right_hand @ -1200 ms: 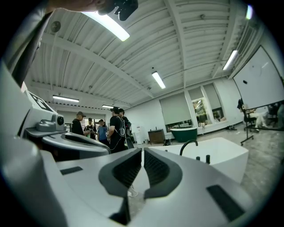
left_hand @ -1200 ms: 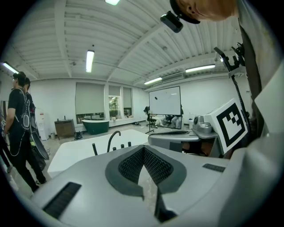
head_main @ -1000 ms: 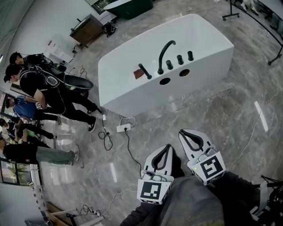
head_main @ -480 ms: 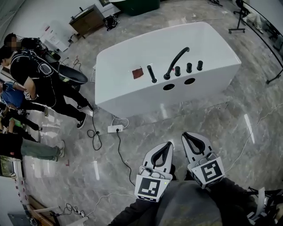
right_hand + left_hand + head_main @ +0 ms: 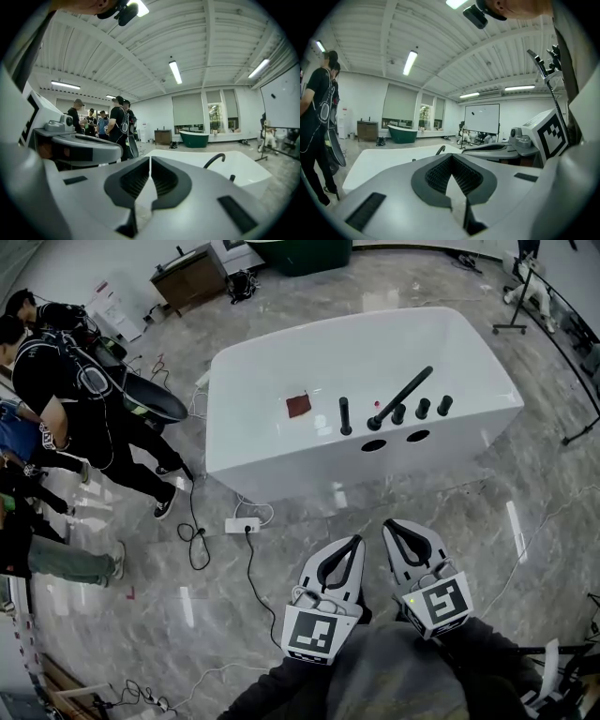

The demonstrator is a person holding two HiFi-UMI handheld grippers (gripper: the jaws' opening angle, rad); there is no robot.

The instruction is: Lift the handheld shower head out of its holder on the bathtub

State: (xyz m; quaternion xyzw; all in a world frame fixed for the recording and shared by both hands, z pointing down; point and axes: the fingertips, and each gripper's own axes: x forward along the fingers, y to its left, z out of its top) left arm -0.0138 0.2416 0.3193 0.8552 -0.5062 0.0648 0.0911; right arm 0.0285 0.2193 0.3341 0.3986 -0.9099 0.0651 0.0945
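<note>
Two clenched, empty tools, left tool [image 5: 353, 543] and right tool [image 5: 392, 525], hover well apart from the bathtub [image 5: 281, 465].

Bright ceiling strip-lights, heavy fisheye distortion

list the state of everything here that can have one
left tool, shut, empty
right tool, shut, empty
shower head, upright in holder, untouched
power strip, a cable plugged in
</note>
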